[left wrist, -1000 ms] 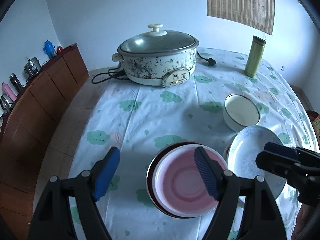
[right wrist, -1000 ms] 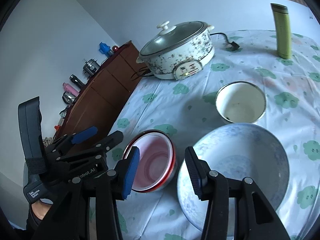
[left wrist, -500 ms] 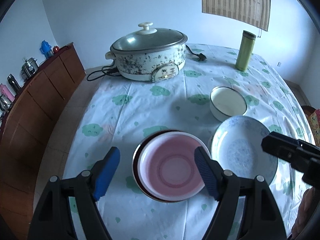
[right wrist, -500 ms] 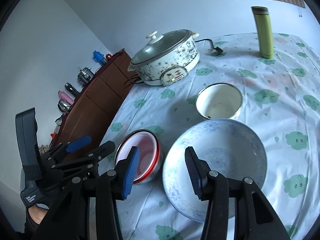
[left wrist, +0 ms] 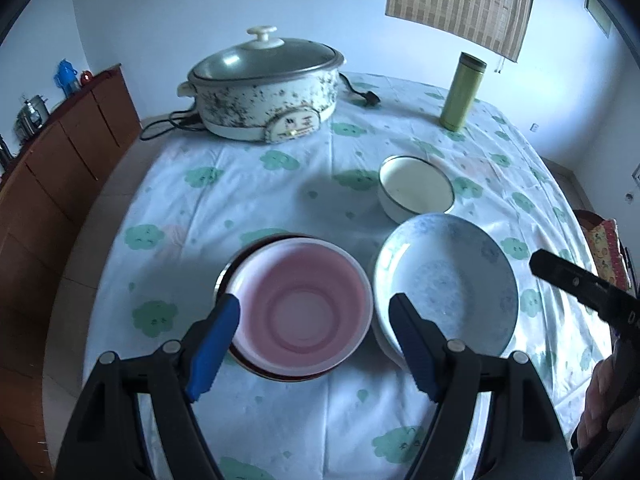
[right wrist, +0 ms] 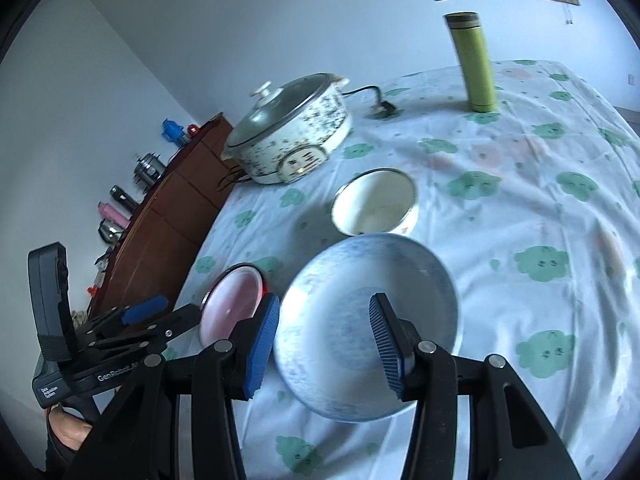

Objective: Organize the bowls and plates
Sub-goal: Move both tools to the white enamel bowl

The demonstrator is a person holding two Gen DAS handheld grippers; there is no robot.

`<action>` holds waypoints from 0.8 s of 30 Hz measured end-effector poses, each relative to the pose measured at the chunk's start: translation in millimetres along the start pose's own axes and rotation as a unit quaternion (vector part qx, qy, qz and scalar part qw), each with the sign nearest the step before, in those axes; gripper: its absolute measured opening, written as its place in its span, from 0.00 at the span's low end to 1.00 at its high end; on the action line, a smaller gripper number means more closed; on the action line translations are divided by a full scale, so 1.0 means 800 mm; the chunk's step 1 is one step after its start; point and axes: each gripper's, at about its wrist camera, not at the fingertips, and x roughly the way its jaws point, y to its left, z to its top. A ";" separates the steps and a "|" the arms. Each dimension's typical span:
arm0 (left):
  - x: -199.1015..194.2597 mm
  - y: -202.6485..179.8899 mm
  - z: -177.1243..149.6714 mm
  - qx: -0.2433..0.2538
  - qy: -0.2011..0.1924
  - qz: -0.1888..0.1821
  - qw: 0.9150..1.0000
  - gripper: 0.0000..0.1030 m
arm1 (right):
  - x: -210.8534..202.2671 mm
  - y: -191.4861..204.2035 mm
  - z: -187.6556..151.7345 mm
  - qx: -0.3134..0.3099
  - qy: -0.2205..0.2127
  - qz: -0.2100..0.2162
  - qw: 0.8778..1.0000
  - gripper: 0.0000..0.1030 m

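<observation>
A pink bowl (left wrist: 298, 312) sits nested in a dark, red-rimmed bowl (left wrist: 240, 268) on the cloud-print tablecloth. To its right lies a wide blue-patterned plate (left wrist: 448, 288), and behind that stands a white enamel bowl (left wrist: 416, 188). My left gripper (left wrist: 316, 320) hovers open above the pink bowl, touching nothing. My right gripper (right wrist: 324, 320) hangs open over the blue-patterned plate (right wrist: 368, 320), framing its near half, with nothing gripped. The nested bowls (right wrist: 234, 304) show to the left in the right wrist view, and the enamel bowl (right wrist: 376, 200) lies beyond the plate.
A speckled electric pot (left wrist: 264, 84) with a glass lid and its cord stand at the table's far side. A green flask (left wrist: 462, 92) is at the far right. A wooden sideboard (left wrist: 60, 160) with bottles runs along the left. Bare tablecloth (right wrist: 540, 208) spreads to the right.
Both grippers have drawn back from the dishes. The pink bowl now sits centred between the left fingers, and the blue plate has slid between the right fingers. Neither jaw opening has changed.
</observation>
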 end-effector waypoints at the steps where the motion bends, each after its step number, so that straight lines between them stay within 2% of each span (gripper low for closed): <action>1: 0.001 -0.002 0.001 0.001 0.001 -0.006 1.000 0.76 | -0.003 -0.007 0.001 0.005 -0.003 -0.003 1.000 0.49; 8: 0.014 -0.011 0.031 -0.008 0.017 -0.053 0.998 0.73 | -0.015 -0.040 0.017 0.023 -0.015 -0.026 0.999 0.48; 10: 0.022 -0.011 0.044 -0.014 0.024 -0.060 0.998 0.68 | -0.016 -0.047 0.026 0.022 -0.018 -0.030 0.999 0.48; 12: 0.034 -0.014 0.060 -0.017 0.037 -0.065 0.997 0.52 | -0.014 -0.050 0.035 0.020 -0.020 -0.032 0.999 0.48; 14: 0.046 -0.019 0.072 -0.018 0.050 -0.064 0.997 0.41 | -0.006 -0.055 0.047 0.021 -0.016 -0.032 0.999 0.48; 17: 0.068 -0.029 0.095 -0.009 0.064 -0.058 0.996 0.37 | 0.009 -0.067 0.065 0.041 -0.010 -0.024 0.999 0.48; 19: 0.082 -0.035 0.109 -0.008 0.073 -0.061 0.995 0.29 | 0.022 -0.075 0.078 0.053 -0.002 -0.014 0.999 0.45; 20: 0.087 -0.036 0.114 -0.009 0.076 -0.066 0.995 0.29 | 0.028 -0.077 0.083 0.056 0.003 -0.011 0.998 0.41; 24: 0.115 -0.043 0.142 -0.017 0.087 -0.075 0.993 0.29 | 0.061 -0.091 0.103 0.070 0.025 -0.010 0.997 0.41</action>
